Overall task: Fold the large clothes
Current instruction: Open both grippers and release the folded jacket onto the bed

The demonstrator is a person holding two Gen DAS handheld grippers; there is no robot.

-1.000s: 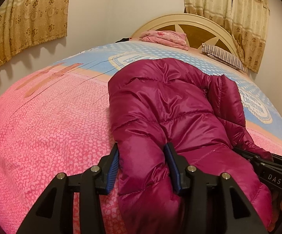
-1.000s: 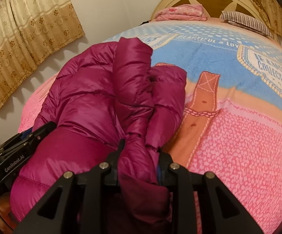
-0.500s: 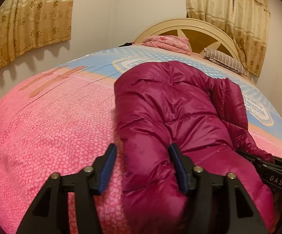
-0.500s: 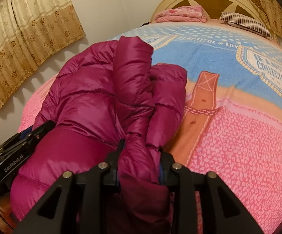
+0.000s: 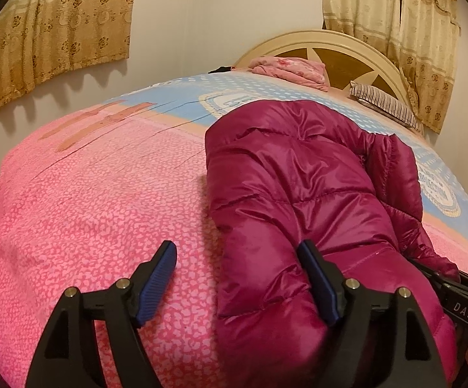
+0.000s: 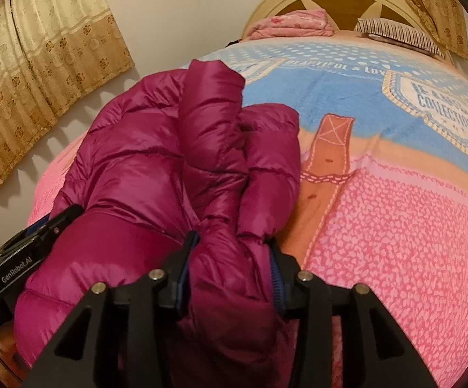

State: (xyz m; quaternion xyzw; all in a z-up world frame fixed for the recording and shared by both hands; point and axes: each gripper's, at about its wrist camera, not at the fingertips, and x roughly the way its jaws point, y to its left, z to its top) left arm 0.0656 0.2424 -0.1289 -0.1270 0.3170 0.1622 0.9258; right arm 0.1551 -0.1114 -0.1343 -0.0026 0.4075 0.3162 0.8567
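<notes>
Right wrist view shows your right claw (image 6: 230,274) clamped on a bunched fold of the magenta puffer jacket (image 6: 156,174) near the bed's (image 5: 88,213) foot edge, while your left claw (image 5: 239,278) gapes wide, gripping nothing, so re-grip the hem squarely before folding.

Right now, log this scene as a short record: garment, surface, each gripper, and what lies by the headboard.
garment: shiny magenta quilted puffer jacket, lying partly folded
surface: pink and blue printed blanket on the bed
left gripper: open, jacket edge between the jaws, not clamped
right gripper: shut on a bunched fold of the jacket
by the headboard: folded pink floral cloth, striped pillow
</notes>
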